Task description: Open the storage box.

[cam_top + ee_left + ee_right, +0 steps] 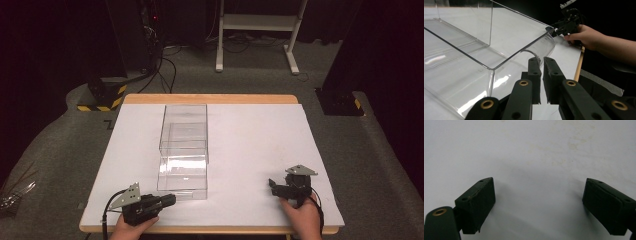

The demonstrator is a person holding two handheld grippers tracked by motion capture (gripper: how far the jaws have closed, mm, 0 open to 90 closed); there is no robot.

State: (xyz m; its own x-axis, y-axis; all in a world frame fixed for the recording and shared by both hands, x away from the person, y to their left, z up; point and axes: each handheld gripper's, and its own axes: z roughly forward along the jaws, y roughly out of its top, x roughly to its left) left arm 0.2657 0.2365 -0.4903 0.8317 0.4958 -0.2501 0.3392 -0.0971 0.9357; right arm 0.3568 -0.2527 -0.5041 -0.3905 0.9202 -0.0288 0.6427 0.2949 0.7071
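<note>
Nearly closed left claw point(541, 75), right claw point(537, 205) wide.

Clear glossy plastic box point(183, 150), reflections seen on walls. Surface point(260, 145) covered by matt white sheet, faintly stained; wood edge exposed. Left gripper point(541, 75) matt black, brass-coloured rivets noted. Floor point(380, 150) grey carpet.

The high view looks forward and down on the clear box point(183, 150). The left gripper view sits low, close beside that box point(486, 50). The right gripper view faces the white tabletop point(529, 152) closely.
</note>
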